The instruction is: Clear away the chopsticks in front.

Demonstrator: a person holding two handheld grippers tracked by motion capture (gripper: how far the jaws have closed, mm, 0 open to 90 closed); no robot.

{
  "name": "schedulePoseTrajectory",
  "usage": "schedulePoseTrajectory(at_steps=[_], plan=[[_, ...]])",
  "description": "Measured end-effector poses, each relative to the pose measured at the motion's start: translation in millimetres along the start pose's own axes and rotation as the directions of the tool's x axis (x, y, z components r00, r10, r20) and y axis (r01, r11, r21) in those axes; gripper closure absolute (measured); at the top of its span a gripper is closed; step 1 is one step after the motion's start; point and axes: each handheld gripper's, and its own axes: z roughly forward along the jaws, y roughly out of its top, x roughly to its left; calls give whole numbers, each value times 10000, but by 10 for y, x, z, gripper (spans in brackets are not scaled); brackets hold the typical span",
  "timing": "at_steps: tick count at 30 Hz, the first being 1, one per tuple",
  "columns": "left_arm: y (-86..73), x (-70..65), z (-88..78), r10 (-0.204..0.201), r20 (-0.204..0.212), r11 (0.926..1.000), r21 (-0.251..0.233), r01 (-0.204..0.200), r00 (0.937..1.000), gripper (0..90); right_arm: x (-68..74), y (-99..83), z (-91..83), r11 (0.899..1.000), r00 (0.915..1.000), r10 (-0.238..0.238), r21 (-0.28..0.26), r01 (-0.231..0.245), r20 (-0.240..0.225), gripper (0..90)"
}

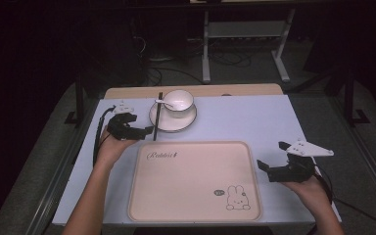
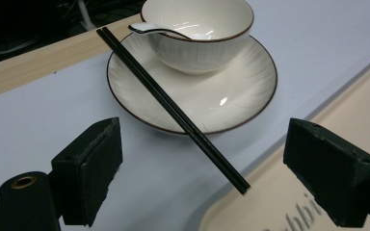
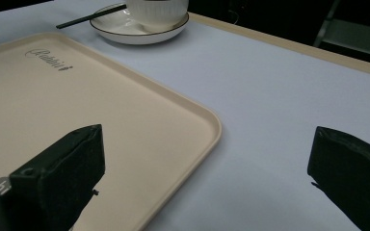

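Black left claw [image 2: 200, 178] wide open beside chopsticks [image 2: 173, 108], empty

The beige tray [image 1: 194, 181] bears the script word "Rabbit".

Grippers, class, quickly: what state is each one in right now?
Left gripper: open, holding nothing, chopsticks ahead.
Right gripper: open, holding nothing.

Bowl [image 1: 178, 102] on saucer [image 1: 172, 121], behind tray [image 1: 194, 180]; chopsticks [image 1: 157, 116] across saucer.
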Motion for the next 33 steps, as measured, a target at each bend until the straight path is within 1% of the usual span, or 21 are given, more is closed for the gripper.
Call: schedulePoseTrajectory(at_steps=[2,3,5,6,8,9,10,11,12,15,16,18,19,20,21,22,24,25,27,28,33], plan=[[58,25,108,-47,-159,9999,152,50,9999,138,-6,-4,-6,10000,10000,47,12,-47,-9,0],[58,25,108,-47,-159,9999,152,50,9999,138,-6,-4,-6,10000,10000,47,12,-47,-9,0],[103,34,175,46,-281,9996,262,-38,9996,146,-2,-7,-3,10000,10000,24,53,-24,-11,0],[151,42,246,160,-363,9989,452,-143,9992,149,2,-7,-1,10000,10000,8,67,-7,-24,0],[173,45,282,174,-367,9986,507,-155,9992,213,6,-5,4,9999,10000,-21,103,21,-20,0],[193,49,313,231,-358,9981,585,-210,9991,213,6,-5,4,9999,10000,-21,103,21,-20,0],[213,56,347,283,-372,9972,702,-256,9989,258,6,-6,8,9999,10000,-7,122,7,-27,0],[227,61,383,243,-393,9970,748,-213,9989,258,4,-7,12,9999,10000,-24,134,24,-19,0],[243,68,421,187,-377,9962,852,-155,9991,311,4,-8,15,9999,10000,-35,136,35,-10,0],[278,79,521,214,-514,9918,1269,-147,9985,351,8,-7,13,9999,10000,-7,117,7,-36,0],[287,79,548,225,-564,9910,1334,-148,9982,380,10,-9,13,9999,10000,-21,121,22,-23,0],[297,76,591,187,-651,9911,1331,-99,9977,462,10,-13,12,9999,10000,-16,133,17,-52,0],[304,74,641,221,-763,9864,1644,-93,9968,487,10,-13,10,9999,10000,-9,121,10,-62,0],[304,74,641,221,-763,9864,1644,-93,9968,500,10,-14,8,9999,10000,-21,116,21,-72,0],[304,74,664,242,-893,9846,1748,-82,9957,500,10,-14,8,9999,10000,-21,116,21,-72,0],[296,78,708,61,-927,9842,1766,104,9957,534,8,-18,7,9999,10000,-27,113,28,-94,0],[292,73,729,39,-980,9837,1794,138,9952,546,8,-19,7,9999,10000,-27,110,28,-94,0],[284,65,764,62,-1100,9809,1937,153,9939,573,11,-18,3,10000,9999,-20,90,21,-98,0],[277,70,780,65,-1133,9801,1980,161,9935,581,12,-18,2,10000,9999,-15,83,16,-105,0],[269,78,792,-2,-1205,9782,2062,253,9927,597,11,-20,3,10000,9999,-23,91,24,-112,0],[247,100,818,-223,-1128,9785,2013,448,9934,657,14,-17,2,10000,9998,-37,36,38,-180,0]])
